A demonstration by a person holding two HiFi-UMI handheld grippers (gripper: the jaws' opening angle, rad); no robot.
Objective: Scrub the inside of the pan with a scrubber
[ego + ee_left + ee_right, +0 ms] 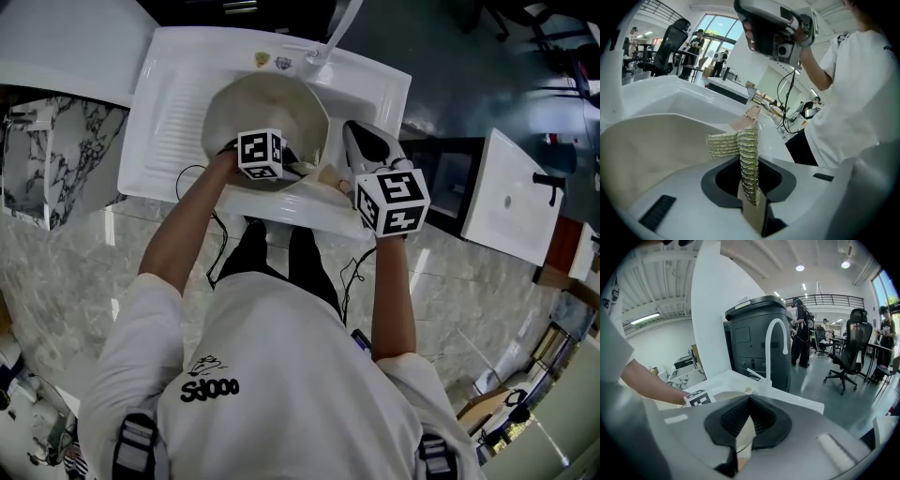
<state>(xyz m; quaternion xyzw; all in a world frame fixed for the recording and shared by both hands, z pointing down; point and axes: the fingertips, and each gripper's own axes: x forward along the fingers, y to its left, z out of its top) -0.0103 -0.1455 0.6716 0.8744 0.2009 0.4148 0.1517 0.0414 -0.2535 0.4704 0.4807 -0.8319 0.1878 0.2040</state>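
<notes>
A beige pan (246,105) lies in the white sink (173,117). My left gripper (281,165) reaches inside the pan, shut on a gold-green mesh scrubber (740,146); the scrubber stands out past the jaws over the pan's inner wall (651,150). In its own view the left gripper (750,157) has the mesh pinched flat between its jaws. My right gripper (352,136) is at the pan's right side, where the pale handle (328,178) sticks out. Its jaws (748,401) are shut on a thin beige piece, which looks like that handle (743,434).
A white faucet (336,33) rises at the sink's back edge, seen again as the faucet (771,352) straight ahead of the right gripper. A ribbed drainboard (178,131) lies left of the pan. A dark bin (757,333) stands behind. People and office chairs are far back.
</notes>
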